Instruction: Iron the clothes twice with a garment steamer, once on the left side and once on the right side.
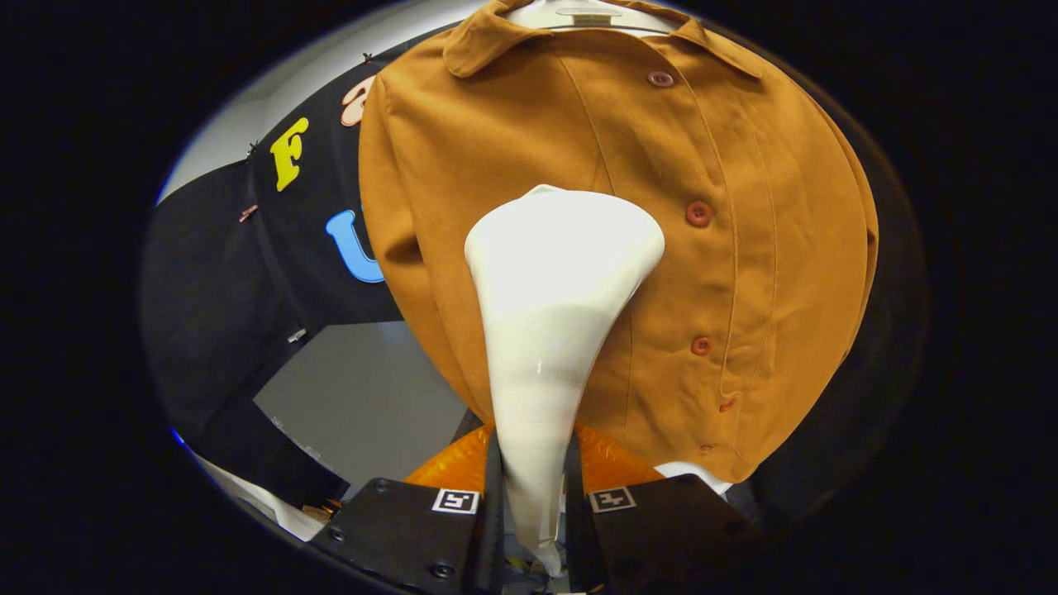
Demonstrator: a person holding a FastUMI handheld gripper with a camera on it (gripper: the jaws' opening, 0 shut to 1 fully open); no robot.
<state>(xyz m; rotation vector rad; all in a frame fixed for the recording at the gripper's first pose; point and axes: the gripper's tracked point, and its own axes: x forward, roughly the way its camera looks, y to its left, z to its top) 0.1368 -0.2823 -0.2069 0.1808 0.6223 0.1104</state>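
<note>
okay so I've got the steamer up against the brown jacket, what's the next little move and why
Probably draw the steamer slowly down the jacket. The gripper has its jaws shut on the steamer's narrow handle, and the wide head sits at mid-chest on the panel beside the button row, with fabric still below it. A downward stroke would finish this side before crossing over.

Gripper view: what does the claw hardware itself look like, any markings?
The claw has two blocky dark housings, one either side of a narrow gap. Each carries a small square black-and-white fiducial tag on its inner top corner, with round screw heads in the casing.
</note>
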